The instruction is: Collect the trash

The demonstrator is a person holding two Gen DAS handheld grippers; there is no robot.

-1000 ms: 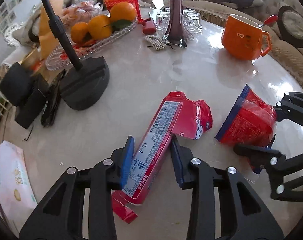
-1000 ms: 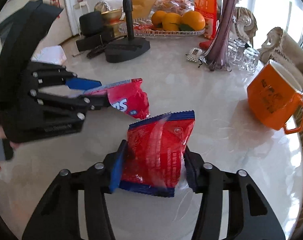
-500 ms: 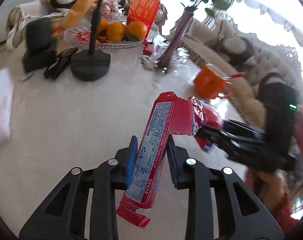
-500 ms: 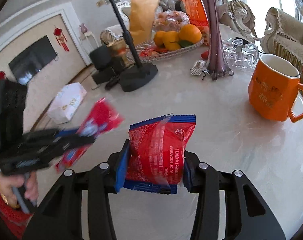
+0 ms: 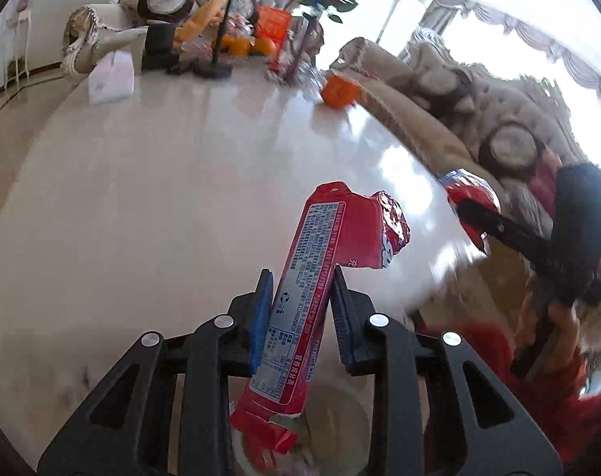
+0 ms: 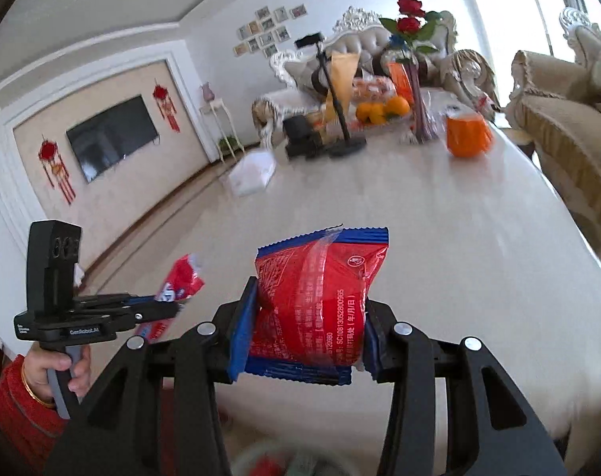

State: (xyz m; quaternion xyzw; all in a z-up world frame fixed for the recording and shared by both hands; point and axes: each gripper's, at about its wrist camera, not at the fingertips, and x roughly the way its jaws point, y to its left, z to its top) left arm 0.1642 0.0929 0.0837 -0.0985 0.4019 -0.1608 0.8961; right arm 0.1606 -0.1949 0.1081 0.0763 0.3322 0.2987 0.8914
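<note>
Your left gripper (image 5: 298, 313) is matt black plastic with ribbed blue pads (image 5: 261, 317) and bright metal pins. The long wrapper (image 5: 312, 277) you hold is glossy printed film, its torn end crinkled foil. The squat packet (image 6: 320, 301) in your right gripper (image 6: 306, 329) is shiny, wrinkled plastic. The table (image 5: 161, 178) looks polished, smooth, pale stone.

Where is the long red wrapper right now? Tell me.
In the left wrist view the long red wrapper sits low and centre, clamped in the left gripper above the white table, left of the right gripper.
</note>
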